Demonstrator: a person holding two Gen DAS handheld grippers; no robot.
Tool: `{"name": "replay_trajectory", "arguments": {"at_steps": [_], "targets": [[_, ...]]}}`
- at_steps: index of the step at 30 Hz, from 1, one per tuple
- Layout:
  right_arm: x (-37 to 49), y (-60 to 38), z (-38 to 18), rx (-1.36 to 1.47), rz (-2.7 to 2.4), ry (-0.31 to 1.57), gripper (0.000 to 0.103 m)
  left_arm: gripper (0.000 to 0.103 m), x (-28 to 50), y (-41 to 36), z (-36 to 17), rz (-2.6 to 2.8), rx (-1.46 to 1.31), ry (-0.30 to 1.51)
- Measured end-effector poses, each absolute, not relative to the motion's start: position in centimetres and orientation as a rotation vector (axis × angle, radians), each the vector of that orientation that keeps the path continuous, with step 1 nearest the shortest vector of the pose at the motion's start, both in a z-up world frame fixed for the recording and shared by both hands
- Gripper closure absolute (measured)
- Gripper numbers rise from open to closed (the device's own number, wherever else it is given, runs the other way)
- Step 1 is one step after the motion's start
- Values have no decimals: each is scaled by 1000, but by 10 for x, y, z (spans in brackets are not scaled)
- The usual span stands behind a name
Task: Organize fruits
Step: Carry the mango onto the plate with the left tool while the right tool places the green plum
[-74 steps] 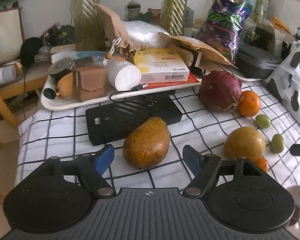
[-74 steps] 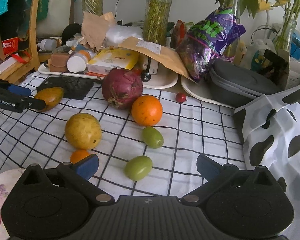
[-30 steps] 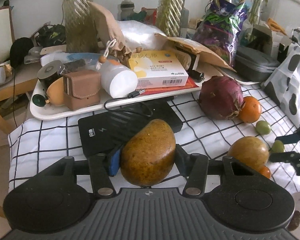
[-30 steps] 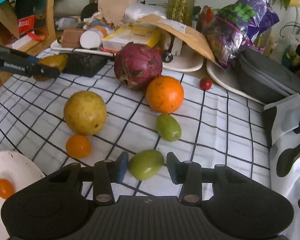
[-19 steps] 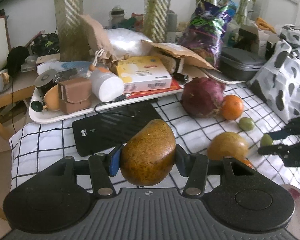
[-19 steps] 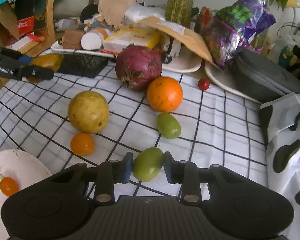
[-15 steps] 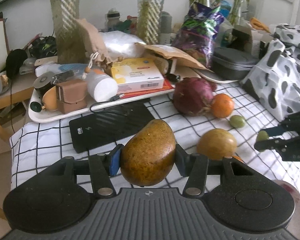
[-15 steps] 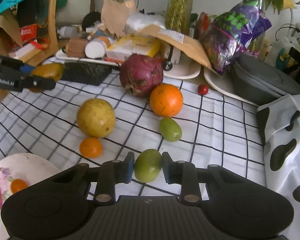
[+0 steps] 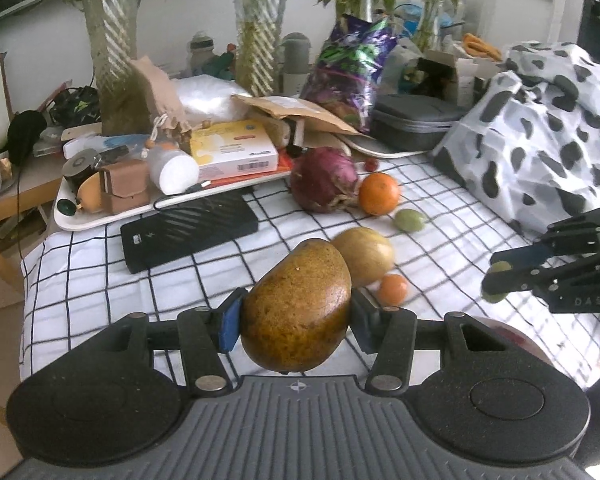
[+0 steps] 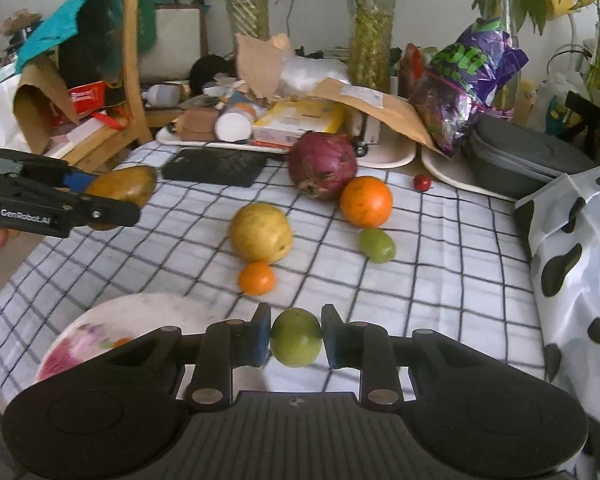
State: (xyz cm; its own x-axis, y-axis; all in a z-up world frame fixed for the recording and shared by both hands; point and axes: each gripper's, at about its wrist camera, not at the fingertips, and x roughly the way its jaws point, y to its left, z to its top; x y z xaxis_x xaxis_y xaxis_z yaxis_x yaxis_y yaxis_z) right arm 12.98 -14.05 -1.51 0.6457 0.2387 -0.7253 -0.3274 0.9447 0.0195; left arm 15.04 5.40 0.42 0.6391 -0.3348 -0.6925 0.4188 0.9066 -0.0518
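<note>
Left tool (image 9: 296, 322) clamps a mango (image 9: 298, 306); right tool (image 10: 296, 338) clamps a green fruit (image 10: 296, 343).

The cloth (image 10: 440, 280) over the bench is white with a black grid. A brown-yellow mottled mango (image 9: 296, 308) sits between blue pads (image 9: 228, 320); a green fruit (image 10: 296, 342) sits between blue pads (image 10: 260, 336) too. By the plate (image 10: 140, 320), white with pink flowers, lie a small orange fruit (image 10: 256, 278) and a yellow one (image 10: 260, 232). The fabric (image 10: 572, 264) at the right edge is white with black spots.
</note>
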Motion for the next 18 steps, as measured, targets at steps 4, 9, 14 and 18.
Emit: {"name": "replay_trajectory", "arguments": {"at_steps": [4,9,14,18], "targets": [[110,-133,-14,-120,355,823,84,52,130,48,6,-446,127,766],[89,-127,-20,-116,382,874,102,52,107,40,5,-463,137,771],[74,-124,-24,-147,370,880,101,52,89,33,4,-471,136,783],[61,-126,-19,-127,364,856,98,52,74,29,1,-478,134,794]]}}
